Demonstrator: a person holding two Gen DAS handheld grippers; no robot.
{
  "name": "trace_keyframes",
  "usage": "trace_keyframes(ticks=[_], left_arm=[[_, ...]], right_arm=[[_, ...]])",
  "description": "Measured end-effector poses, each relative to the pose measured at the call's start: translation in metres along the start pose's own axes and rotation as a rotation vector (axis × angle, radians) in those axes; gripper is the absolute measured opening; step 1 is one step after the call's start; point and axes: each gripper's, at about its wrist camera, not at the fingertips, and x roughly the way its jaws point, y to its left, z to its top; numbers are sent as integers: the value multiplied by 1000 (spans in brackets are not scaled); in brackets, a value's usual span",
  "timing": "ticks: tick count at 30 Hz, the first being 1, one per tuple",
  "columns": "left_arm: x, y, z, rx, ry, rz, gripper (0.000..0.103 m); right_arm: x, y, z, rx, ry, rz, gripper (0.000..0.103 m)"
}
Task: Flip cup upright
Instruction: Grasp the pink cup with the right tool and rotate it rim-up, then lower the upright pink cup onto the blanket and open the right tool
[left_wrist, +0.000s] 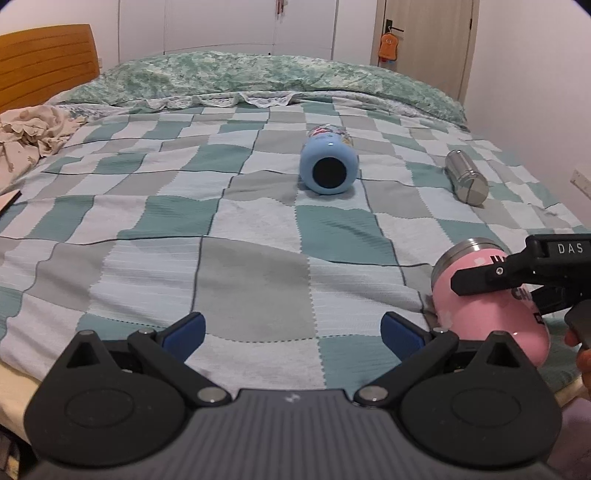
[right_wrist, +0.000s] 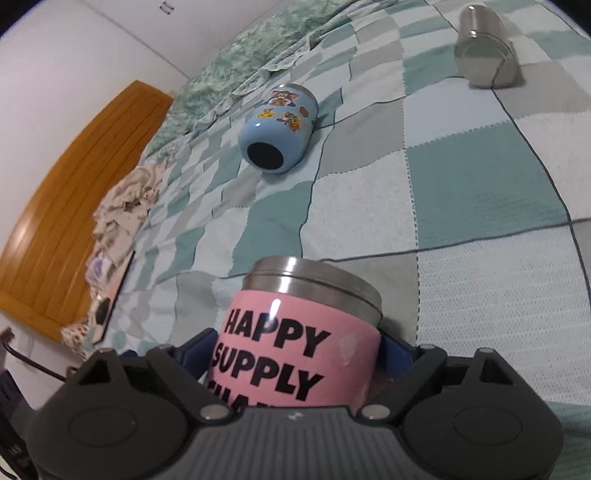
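A pink cup (right_wrist: 295, 354) with a steel rim and black lettering sits between the blue pads of my right gripper (right_wrist: 297, 354), which is shut on it. In the left wrist view the pink cup (left_wrist: 484, 306) is tilted at the bed's front right, with the right gripper (left_wrist: 480, 284) around it. A blue cartoon cup (left_wrist: 328, 166) lies on its side mid-bed, base toward me; it also shows in the right wrist view (right_wrist: 280, 129). A steel cup (left_wrist: 466, 181) lies on its side at the right, also in the right wrist view (right_wrist: 484, 59). My left gripper (left_wrist: 293, 334) is open and empty over the front of the bed.
The checked blanket (left_wrist: 221, 229) covers the bed. A green patterned quilt (left_wrist: 240, 77) lies at the back. Crumpled beige cloth (left_wrist: 33, 133) lies at the left by the wooden headboard (left_wrist: 44, 59). A wall runs along the right side.
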Motion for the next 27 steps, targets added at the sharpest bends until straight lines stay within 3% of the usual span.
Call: trace_keyframes(ticks=[4, 12, 16, 22, 25, 27], left_arm=[[-1, 0, -1, -20, -6, -14, 103], [-6, -2, -2, -47, -25, -29, 103], [-9, -3, -2, -56, -35, -33, 103], [-12, -7, -3, -58, -57, -31, 103], [-11, -9, -6, -59, -62, -34, 103], [-10, -10, -9, -61, -62, -34, 103]], right_arm=[[-13, 0, -11, -9, -74, 28, 89], [-55, 26, -24, -219, -333, 43, 85], [-62, 47, -22, -382, -445, -51, 84], [-44, 76, -24, -674, -525, -325, 84], [-25, 67, -28, -677, -473, -361, 84], [-23, 66, -38, -717, -512, -356, 84]])
